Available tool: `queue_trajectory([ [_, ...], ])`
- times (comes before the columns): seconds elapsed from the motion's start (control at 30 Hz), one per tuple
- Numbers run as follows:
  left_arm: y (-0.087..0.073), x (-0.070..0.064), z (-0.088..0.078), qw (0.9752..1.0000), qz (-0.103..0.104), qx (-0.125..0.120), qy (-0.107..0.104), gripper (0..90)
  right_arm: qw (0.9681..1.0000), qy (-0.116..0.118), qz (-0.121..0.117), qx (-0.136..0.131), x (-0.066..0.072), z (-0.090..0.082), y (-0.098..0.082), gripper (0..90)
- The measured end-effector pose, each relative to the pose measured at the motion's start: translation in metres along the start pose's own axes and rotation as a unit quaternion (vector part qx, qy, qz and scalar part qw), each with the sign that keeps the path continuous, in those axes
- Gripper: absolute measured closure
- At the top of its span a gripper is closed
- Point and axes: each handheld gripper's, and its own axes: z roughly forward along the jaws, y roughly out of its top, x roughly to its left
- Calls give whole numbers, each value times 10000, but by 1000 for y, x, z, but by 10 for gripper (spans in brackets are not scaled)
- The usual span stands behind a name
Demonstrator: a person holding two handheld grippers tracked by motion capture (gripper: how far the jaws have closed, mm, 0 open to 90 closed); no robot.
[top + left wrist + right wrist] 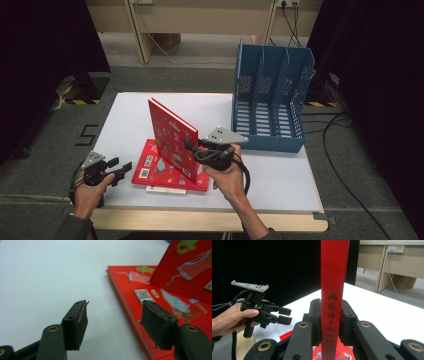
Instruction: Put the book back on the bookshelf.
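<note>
A red book [172,137] stands upright on the white table [280,170], and my right gripper [192,147] is shut on its spine. In the right gripper view the pads press both sides of the red spine [334,270] with its printed characters. A second red book [160,172] lies flat under it, on top of a thin white book [165,189]. My left gripper [122,170] is open just left of the flat book, low over the table. In the left gripper view nothing sits between the left gripper [113,312] jaws, and the flat book's [125,282] edge lies by the right jaw.
A blue file rack [270,100] with three slots stands at the table's back right. The left gripper [284,316], held in a hand, is also seen in the right gripper view. Wooden furniture and cables lie beyond the table.
</note>
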Motion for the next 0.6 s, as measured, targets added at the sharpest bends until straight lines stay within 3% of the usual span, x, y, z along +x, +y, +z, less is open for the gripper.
queue_trajectory([
  [0.2, -5, 7, 2, 9992, -9, 380, 84, 331, 10000, -50, 6, 11, 0, 11, -9, 754],
  [0.6, -8, 8, 7, 9977, 77, 646, 193, 294, 10000, -69, 14, 59, 0, 26, -24, 753],
])
